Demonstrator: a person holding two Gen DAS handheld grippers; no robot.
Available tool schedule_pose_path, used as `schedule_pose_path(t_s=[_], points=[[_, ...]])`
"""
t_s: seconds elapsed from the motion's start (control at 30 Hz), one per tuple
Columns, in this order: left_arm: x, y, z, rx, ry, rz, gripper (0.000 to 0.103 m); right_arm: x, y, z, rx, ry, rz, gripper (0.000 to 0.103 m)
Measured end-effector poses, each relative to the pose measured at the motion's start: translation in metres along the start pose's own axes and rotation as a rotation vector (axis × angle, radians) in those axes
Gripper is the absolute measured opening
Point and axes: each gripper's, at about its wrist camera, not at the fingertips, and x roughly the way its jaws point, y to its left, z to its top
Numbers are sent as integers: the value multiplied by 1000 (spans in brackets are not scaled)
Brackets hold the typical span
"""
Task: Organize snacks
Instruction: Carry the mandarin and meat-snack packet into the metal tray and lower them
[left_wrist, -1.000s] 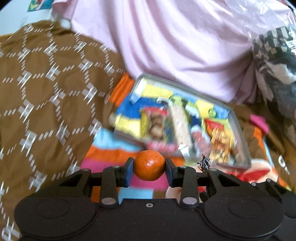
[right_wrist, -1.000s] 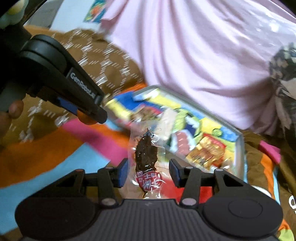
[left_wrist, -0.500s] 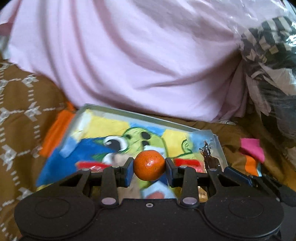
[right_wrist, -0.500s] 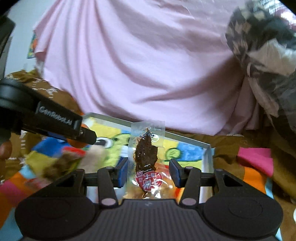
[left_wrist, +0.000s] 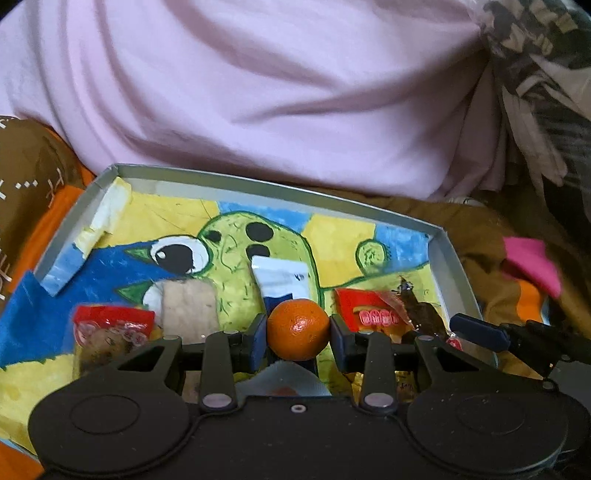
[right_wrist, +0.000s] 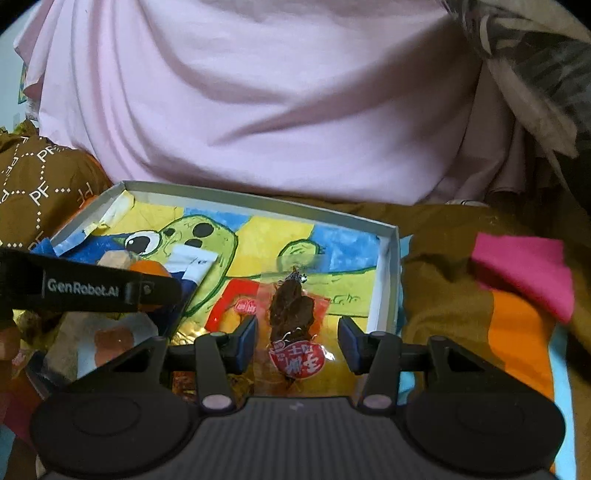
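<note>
My left gripper is shut on a small orange and holds it over the near part of a shallow grey tray lined with a cartoon drawing. My right gripper is open; a clear packet of dark dried meat with a red label lies between its fingers, over the tray's right side. The jaws stand apart from the packet. Several snack packets lie in the tray: a red one, a beige cracker, a white-blue sachet.
A pink cloth rises right behind the tray. Brown patterned fabric lies to the left, a pink and orange cloth to the right. The left gripper's finger crosses the right wrist view.
Both grippers have moved forward over the tray, now close below. The right gripper's jaws have opened wider around the meat packet. The left still holds the orange.
</note>
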Motion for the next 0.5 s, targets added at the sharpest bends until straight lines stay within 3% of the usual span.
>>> schedule_pose_path(t_s=[0.5], points=[[2, 0, -4, 5, 1, -4, 42, 2, 3, -1, 5, -5, -1, 55]])
